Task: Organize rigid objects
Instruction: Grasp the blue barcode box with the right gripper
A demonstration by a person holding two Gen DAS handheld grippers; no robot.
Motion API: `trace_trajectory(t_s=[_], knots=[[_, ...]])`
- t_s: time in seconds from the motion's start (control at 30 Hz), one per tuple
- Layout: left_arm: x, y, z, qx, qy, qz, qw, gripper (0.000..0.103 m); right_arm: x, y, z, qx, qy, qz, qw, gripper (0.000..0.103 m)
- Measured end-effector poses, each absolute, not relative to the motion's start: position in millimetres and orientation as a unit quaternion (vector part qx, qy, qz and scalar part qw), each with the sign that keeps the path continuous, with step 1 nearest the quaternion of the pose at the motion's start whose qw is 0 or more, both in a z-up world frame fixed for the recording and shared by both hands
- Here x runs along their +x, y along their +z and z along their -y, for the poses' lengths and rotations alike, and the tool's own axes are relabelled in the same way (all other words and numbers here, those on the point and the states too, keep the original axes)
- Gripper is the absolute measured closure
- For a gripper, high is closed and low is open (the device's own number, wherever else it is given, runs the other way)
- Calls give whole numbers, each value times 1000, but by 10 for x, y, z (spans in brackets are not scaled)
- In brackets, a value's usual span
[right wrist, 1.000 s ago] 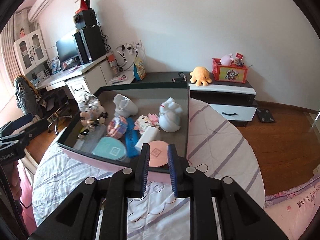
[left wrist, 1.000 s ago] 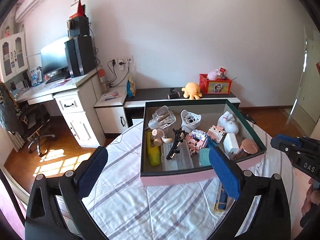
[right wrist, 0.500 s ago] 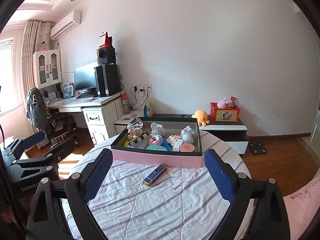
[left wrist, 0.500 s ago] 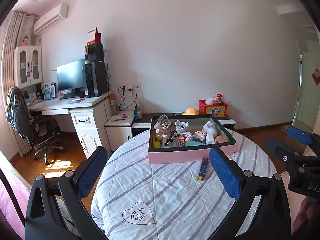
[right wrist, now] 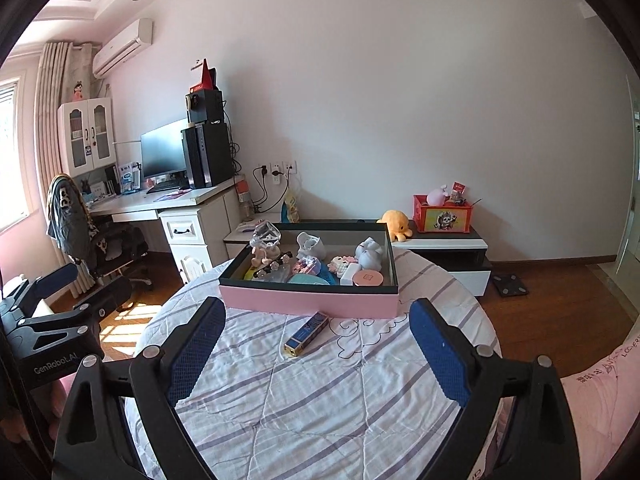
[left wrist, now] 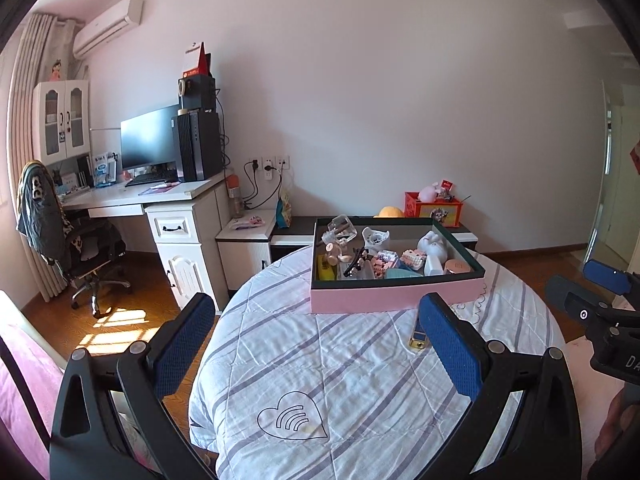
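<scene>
Now both tongs (left wrist: 312,344) (right wrist: 316,352) spread (pulled back), pink box (right wrist: 308,302) farther off

- Plain pale wall (left wrist: 380,80) is spanning the view ahead.
- Air conditioner (left wrist: 108,26) is hanging high at the upper left.
- White desk (left wrist: 160,200), ahead left, is carrying a monitor (left wrist: 150,142) and a computer tower (left wrist: 198,144).
- Office chair (left wrist: 76,248) is standing far left.
- Sunlight is falling on the wooden floor (left wrist: 116,320).

The left gripper (left wrist: 316,344) is wide open and holds nothing. The right gripper (right wrist: 316,352) is wide open too, also holding nothing.
</scene>
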State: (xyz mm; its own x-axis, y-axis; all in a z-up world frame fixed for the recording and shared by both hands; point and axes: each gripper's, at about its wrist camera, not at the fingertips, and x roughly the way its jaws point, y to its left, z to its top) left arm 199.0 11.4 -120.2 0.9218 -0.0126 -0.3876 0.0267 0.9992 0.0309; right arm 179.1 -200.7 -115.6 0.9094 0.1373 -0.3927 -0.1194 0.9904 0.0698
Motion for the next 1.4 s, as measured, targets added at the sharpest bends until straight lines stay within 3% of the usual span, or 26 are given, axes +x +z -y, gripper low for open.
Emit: trace_trajectory(t_s=[0.53, 0.87, 0.9, 0.93, 0.97, 1.03, 1.1, 1.23, 1.3, 1.4], knots=[[3008, -1545, -353, 45, 23, -268, 962, 0, 2877, -1974, 1842, 33, 82, -325, 941, 9], [4213, -1826, -385, 38, 14, -354, 934, 3, 3718, -2546, 1752, 48, 84, -423, 901, 31], [4320, -1889, -367, 40, 15, -368, 929, 9, 3736, -2543, 1744, 43, 86, -424, 901, 36], [4411, -1953, -346, 46, 19, -385, 922, 16, 3750, -2543, 1743, 34, 87, -426, 900, 51], [4479, -1999, -324, 45, 16, -394, 918, 29, 3757, -2538, 1754, 28, 86, -426, 900, 61], [4586, -2069, -290, 43, 5, -408, 912, 33, 3746, -2527, 1789, 25, 98, -427, 899, 64], [4636, -2104, -263, 43, 3, -413, 910, 51, 3731, -2513, 1813, 18, 104, -427, 898, 68], [4698, -2137, -207, 40, -18, -425, 904, 73, 3642, -2499, 1964, 11, 103, -427, 898, 82], [4718, -2145, -137, 49, -23, -429, 902, 87, 3581, -2492, 2091, 15, 101, -426, 899, 82], [4769, -2168, -73, 51, -28, -435, 899, 97, 3503, -2478, 2249, 16, 95, -424, 901, 82]])
